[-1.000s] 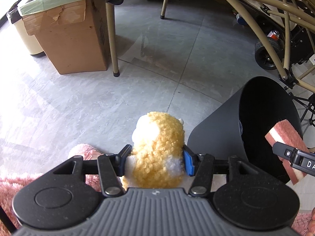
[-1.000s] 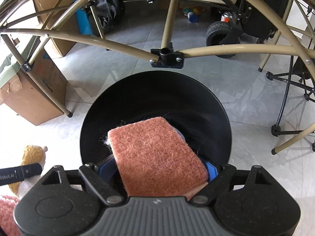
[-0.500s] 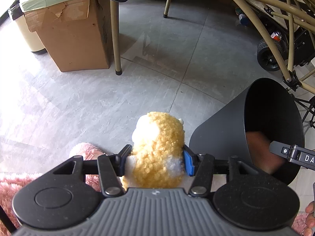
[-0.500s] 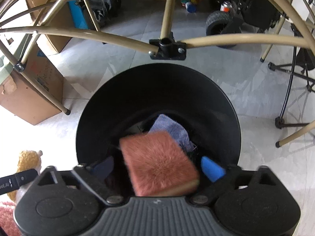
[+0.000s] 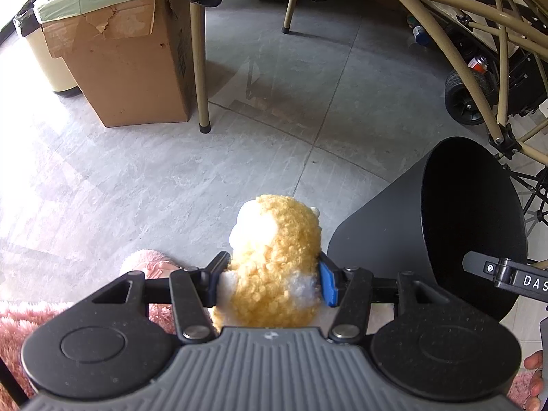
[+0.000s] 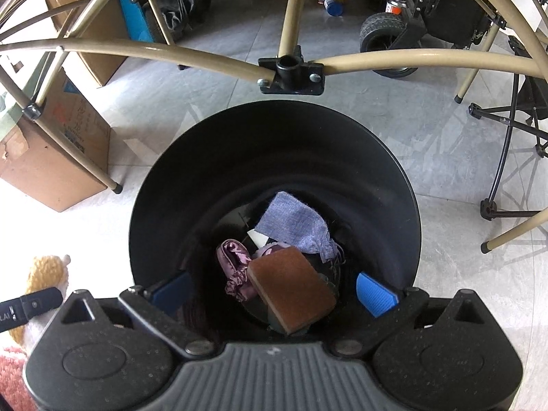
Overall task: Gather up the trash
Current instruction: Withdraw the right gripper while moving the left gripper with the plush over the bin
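Blue pads of the left gripper press into both sides of a curly yellow-and-white plush toy, which is clamped upright between them above the grey tiled floor. Just right of the toy stands a black bin, its mouth tilted toward the right in this view. A pink fluffy rug lies under the gripper's left side. Farther off, a cardboard box lined with a green bag stands beside a tan tube leg of a folding frame.

The right gripper hangs over the bin's mouth with its jaws spread wide and nothing between them; one blue pad shows on each side. Directly below, at the bottom of the bin, a brown scouring sponge lies free on top of other trash: a crumpled purple wrapper touching its left edge and a bluish cloth just behind it. A tan frame joint with a black bracket crosses beyond the bin's far rim. At the left edge of this view the plush toy appears, held in the other gripper's finger.
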`<state>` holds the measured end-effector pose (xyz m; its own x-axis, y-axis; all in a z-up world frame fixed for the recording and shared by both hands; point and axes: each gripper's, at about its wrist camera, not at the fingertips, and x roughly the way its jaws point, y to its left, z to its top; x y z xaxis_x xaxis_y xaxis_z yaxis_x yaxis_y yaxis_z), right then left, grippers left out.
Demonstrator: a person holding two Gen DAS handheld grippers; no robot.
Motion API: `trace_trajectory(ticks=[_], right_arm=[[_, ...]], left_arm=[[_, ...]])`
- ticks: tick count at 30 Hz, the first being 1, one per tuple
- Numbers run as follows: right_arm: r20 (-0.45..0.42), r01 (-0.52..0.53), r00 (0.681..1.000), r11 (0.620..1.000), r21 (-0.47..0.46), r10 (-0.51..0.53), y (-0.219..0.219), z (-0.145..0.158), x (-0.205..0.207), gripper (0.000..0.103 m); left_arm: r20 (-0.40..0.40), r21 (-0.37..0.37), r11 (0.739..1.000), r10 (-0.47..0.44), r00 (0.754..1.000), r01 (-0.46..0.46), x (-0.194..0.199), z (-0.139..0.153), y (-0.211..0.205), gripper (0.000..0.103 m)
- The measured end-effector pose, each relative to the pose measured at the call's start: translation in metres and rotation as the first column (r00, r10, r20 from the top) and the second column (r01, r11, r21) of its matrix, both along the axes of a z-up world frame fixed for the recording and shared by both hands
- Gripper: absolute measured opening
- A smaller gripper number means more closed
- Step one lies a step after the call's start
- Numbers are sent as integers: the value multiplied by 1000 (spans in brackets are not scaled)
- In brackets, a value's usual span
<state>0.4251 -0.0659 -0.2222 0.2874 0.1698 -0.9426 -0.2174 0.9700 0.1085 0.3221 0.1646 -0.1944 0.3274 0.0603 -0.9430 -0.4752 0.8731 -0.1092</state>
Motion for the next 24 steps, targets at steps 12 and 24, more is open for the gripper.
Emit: trace_trajectory(ticks=[12, 24], right_arm=[[38, -4, 999, 1000, 15, 3, -10, 13, -5, 103], [98, 34, 994, 998, 45, -38, -41, 34, -15, 103]], left_arm=[[81, -3, 999, -33, 996, 34, -1, 26, -15, 54], [181, 1, 996, -91, 979, 92, 0, 60, -45, 54]])
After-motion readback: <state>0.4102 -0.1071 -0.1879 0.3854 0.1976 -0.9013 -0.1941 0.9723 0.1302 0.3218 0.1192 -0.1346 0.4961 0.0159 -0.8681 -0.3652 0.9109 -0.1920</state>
